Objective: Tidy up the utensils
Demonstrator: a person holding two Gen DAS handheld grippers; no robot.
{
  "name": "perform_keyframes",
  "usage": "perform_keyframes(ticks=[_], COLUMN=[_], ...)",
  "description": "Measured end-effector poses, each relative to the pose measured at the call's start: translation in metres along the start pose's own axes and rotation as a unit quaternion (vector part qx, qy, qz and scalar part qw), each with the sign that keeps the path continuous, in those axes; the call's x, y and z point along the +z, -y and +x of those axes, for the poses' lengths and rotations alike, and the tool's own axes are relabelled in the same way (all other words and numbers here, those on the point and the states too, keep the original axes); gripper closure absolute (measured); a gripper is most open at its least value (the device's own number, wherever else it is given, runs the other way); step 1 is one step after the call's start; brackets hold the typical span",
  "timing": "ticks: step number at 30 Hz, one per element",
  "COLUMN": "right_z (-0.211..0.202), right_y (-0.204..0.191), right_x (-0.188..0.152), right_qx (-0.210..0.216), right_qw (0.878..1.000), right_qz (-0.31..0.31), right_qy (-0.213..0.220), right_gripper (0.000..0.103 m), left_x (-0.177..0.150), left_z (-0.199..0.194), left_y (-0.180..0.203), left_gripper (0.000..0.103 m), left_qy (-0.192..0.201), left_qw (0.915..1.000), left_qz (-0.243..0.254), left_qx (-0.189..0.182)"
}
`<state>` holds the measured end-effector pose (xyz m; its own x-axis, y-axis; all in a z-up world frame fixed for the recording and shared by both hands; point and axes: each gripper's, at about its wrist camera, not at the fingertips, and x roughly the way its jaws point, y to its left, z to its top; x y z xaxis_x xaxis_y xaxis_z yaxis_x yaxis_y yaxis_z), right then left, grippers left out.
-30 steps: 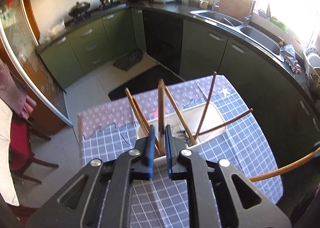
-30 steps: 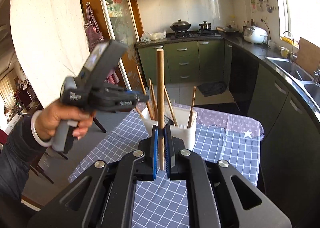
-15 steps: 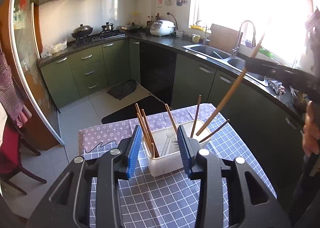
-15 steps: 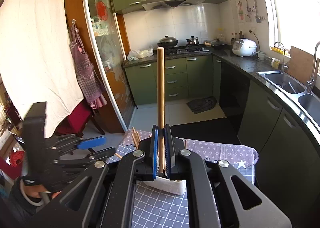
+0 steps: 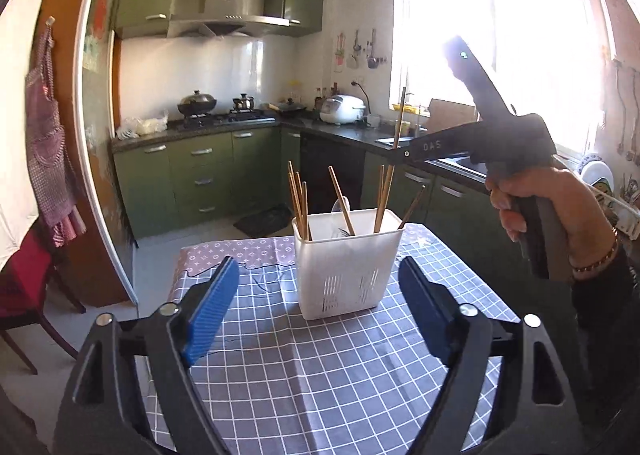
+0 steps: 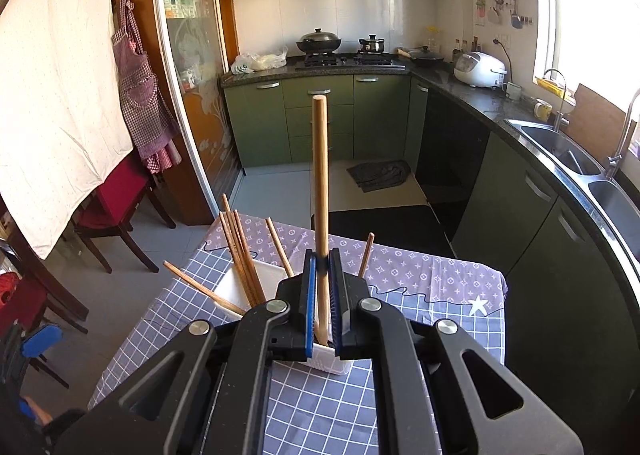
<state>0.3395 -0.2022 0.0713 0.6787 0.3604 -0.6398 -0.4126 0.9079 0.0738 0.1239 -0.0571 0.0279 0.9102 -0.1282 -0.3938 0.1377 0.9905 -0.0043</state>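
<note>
A white slotted utensil holder (image 5: 346,265) stands on the checked tablecloth (image 5: 320,367) and holds several wooden chopsticks (image 5: 298,199). My left gripper (image 5: 320,307) is open and empty, low in front of the holder. My right gripper (image 6: 322,291) is shut on a wooden chopstick (image 6: 320,175), held upright with its lower end over the holder (image 6: 236,287). In the left wrist view the right gripper (image 5: 404,153) hangs above the holder's right side with that chopstick (image 5: 394,151) reaching down into it.
The table (image 6: 440,287) stands in a kitchen with green cabinets (image 6: 320,119), a stove with pots (image 6: 320,43), and a sink (image 6: 560,143) on the right. A red chair (image 6: 116,195) stands left of the table. A dark floor mat (image 6: 380,175) lies beyond it.
My left gripper let go of a chopstick in the holder, opened wide and drew back and down. My right gripper carried its chopstick over the holder and lowered it there.
</note>
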Motion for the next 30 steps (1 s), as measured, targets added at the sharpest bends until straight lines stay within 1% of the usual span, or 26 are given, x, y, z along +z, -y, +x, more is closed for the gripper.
perform_keyframes(ticks=[1, 2, 4, 6, 8, 10, 16, 19, 21, 23, 24, 25, 27, 29, 30], right_z=[0.005, 0.009, 0.018, 0.025, 0.029, 0.032, 0.037, 0.034, 0.024, 0.006, -0.006, -0.018, -0.039, -0.054, -0.059], right_y=[-0.001, -0.002, -0.003, -0.005, -0.007, -0.007, -0.008, -0.009, -0.008, -0.01, -0.012, -0.014, -0.017, -0.019, -0.02], right_x=[-0.003, -0.006, -0.013, -0.019, -0.026, -0.03, -0.035, -0.039, -0.039, -0.042, -0.044, -0.048, -0.06, -0.077, -0.087], right_qx=[0.0, 0.001, 0.002, 0.003, 0.007, 0.008, 0.007, 0.007, 0.008, 0.018, 0.022, 0.024, 0.028, 0.037, 0.038], right_qw=[1.0, 1.0, 1.0, 1.0, 1.0, 1.0, 1.0, 1.0, 1.0, 1.0, 1.0, 1.0, 0.999, 0.998, 0.998], right_qz=[-0.002, -0.003, -0.003, -0.004, -0.004, -0.003, -0.004, -0.004, -0.002, -0.003, -0.003, -0.004, -0.005, -0.001, 0.002], right_qy=[-0.004, -0.007, -0.014, -0.019, -0.023, -0.024, -0.03, -0.03, -0.024, -0.006, 0.005, 0.019, 0.04, 0.048, 0.048], right_gripper=[0.096, 0.096, 0.096, 0.096, 0.096, 0.096, 0.095, 0.09, 0.09, 0.09, 0.087, 0.082, 0.076, 0.075, 0.073], left_x=[-0.009, -0.016, -0.032, -0.043, -0.054, -0.062, -0.074, -0.073, -0.073, -0.073, -0.073, -0.073, -0.074, -0.076, -0.077], left_z=[-0.002, -0.002, 0.001, 0.01, 0.018, 0.019, 0.016, 0.013, 0.012, 0.011, 0.011, 0.01, 0.009, 0.008, 0.007], left_y=[0.004, 0.008, 0.01, 0.01, 0.012, 0.017, 0.027, 0.03, 0.031, 0.031, 0.031, 0.032, 0.031, 0.031, 0.031], left_gripper=[0.014, 0.011, 0.008, 0.008, 0.008, 0.008, 0.008, 0.007, 0.007, 0.007, 0.007, 0.007, 0.007, 0.007, 0.007], left_qy=[0.007, 0.009, 0.003, -0.018, -0.041, -0.053, -0.064, -0.065, -0.065, -0.063, -0.062, -0.062, -0.062, -0.062, -0.062], left_qw=[0.9999, 0.9997, 0.9991, 0.9985, 0.998, 0.9975, 0.9973, 0.9973, 0.9973, 0.9974, 0.9975, 0.9975, 0.9975, 0.9975, 0.9975], left_qz=[-0.002, -0.01, -0.033, -0.049, -0.046, -0.042, -0.033, -0.033, -0.034, -0.034, -0.034, -0.033, -0.033, -0.033, -0.032], left_qx=[0.015, 0.022, 0.025, 0.017, 0.016, 0.02, 0.01, 0.008, 0.008, 0.008, 0.008, 0.008, 0.009, 0.008, 0.009])
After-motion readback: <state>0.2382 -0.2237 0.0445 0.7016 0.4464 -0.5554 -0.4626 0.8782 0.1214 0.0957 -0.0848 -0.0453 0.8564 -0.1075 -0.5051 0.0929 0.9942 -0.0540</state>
